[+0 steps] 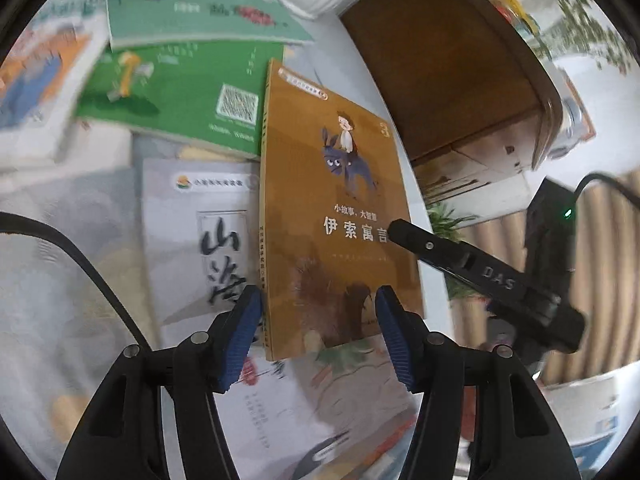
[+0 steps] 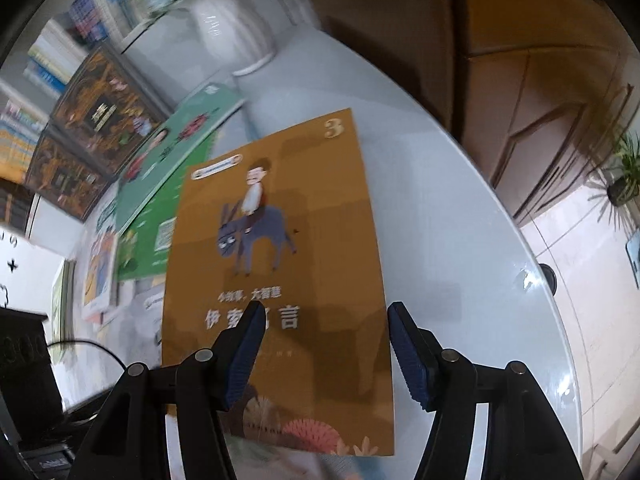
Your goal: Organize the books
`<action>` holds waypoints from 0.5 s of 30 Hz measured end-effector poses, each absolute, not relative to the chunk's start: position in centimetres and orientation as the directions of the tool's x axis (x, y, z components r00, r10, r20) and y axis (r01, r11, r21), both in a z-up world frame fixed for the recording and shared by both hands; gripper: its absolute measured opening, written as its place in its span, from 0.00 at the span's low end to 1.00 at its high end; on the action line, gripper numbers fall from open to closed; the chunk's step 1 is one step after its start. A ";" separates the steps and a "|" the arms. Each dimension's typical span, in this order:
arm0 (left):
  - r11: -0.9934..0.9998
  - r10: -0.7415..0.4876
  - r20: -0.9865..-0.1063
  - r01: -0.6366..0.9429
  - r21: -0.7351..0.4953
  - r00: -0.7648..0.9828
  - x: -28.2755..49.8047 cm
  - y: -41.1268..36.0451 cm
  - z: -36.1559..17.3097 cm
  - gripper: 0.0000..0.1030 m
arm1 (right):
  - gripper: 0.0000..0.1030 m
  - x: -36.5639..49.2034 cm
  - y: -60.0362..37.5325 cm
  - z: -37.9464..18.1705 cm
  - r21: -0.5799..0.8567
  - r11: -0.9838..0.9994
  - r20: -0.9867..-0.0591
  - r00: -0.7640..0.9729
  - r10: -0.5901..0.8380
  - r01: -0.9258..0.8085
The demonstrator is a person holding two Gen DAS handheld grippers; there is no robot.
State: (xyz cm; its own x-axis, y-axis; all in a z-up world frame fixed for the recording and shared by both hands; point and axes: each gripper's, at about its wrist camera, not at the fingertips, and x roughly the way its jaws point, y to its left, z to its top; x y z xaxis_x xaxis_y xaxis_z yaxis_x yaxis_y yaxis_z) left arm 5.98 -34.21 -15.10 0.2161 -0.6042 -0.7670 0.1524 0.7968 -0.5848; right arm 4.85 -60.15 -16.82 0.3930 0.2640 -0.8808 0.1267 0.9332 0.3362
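Observation:
An orange book (image 1: pixel 336 208) with a boy on a donkey on its cover lies face up on a loose pile of books. My left gripper (image 1: pixel 316 308) is open over its near end, with the left pad beside the spine and the right pad above the cover. From the right, a finger (image 1: pixel 416 238) of the right gripper touches the book's far side edge. In the right wrist view the same orange book (image 2: pixel 280 260) lies under my right gripper (image 2: pixel 324 320), which is open. Its left pad is over the title and its right pad is just past the book's right edge.
Two green books (image 1: pixel 180 92) (image 1: pixel 192 12) and a white book with brush characters (image 1: pixel 200 216) lie around the orange one. A white vase (image 2: pixel 232 28) stands at the back of the round white table (image 2: pixel 460 240). A wooden cabinet (image 1: pixel 448 64) is beyond the table edge.

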 end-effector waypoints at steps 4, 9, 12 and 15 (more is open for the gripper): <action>0.793 -0.608 -0.759 0.141 -0.593 0.231 4.3 -31.9 -14.1 0.54 | 0.61 3.8 -57.5 -15.5 0.316 0.947 -0.880 0.393 0.268 0.061; 0.823 -0.562 -0.780 0.098 -0.559 0.274 0.4 -27.2 -13.7 0.54 | 0.61 1.6 -53.1 -15.3 0.375 0.927 -0.872 0.338 0.354 -0.006; 0.841 -0.518 -0.799 0.015 -0.540 0.305 -3.1 -23.0 -14.0 0.54 | 0.61 -0.1 -48.8 -15.9 0.391 0.916 -0.872 0.281 0.401 -0.094; 0.842 -0.455 -0.809 -0.116 -0.527 0.371 -6.4 -17.8 -14.0 0.54 | 0.61 -0.9 -43.9 -16.7 0.403 0.893 -0.870 0.218 0.442 -0.200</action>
